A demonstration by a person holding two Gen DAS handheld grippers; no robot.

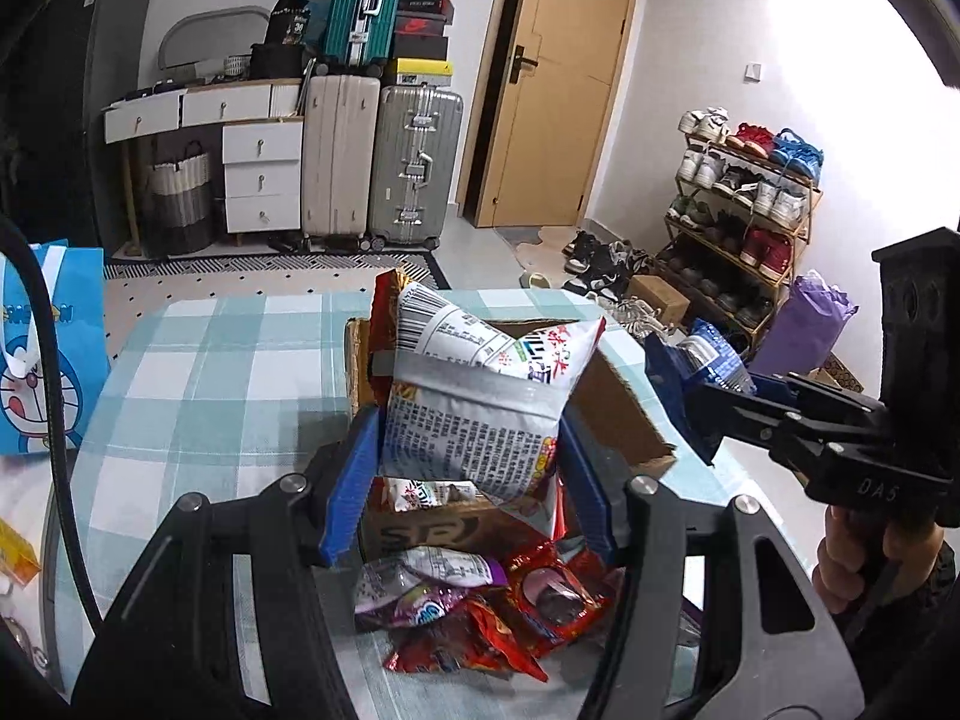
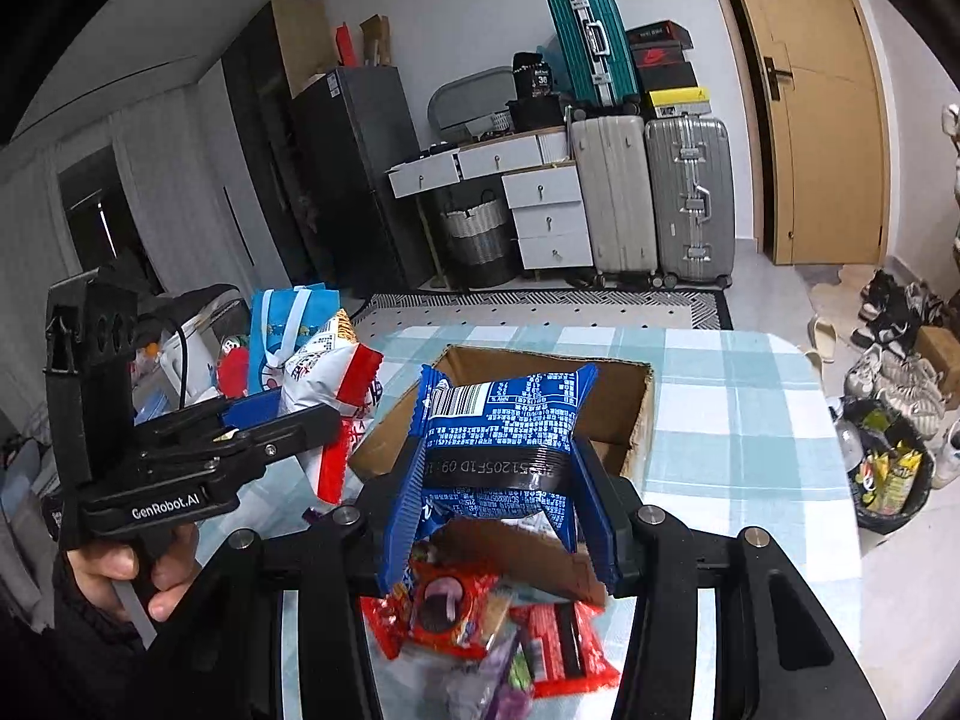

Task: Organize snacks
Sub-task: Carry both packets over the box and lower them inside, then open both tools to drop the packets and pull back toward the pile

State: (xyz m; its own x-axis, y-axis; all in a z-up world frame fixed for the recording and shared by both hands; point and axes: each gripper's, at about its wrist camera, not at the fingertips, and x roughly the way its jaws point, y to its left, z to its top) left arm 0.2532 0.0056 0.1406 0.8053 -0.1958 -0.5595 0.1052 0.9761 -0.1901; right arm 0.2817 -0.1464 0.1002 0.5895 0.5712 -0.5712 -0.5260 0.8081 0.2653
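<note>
Tool around crinkly (puffy, seemingly foil) packet

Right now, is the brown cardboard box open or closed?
Open. The brown cardboard box has its top flaps folded out, and you can see down its bare inner walls from the right gripper's camera.

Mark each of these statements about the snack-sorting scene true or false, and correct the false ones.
1. The left gripper grips a white puffed snack bag with red edges. True.
2. The right gripper is empty. False: it grips a blue foil snack packet.
3. The open brown cardboard box stands on a table under a blue-and-white checked tablecloth. True.
4. All snacks are already in the box. False: a heap of red and purple snack packets lies on the table before it.
5. The wooden door stands wide open. False: it is shut.
</note>
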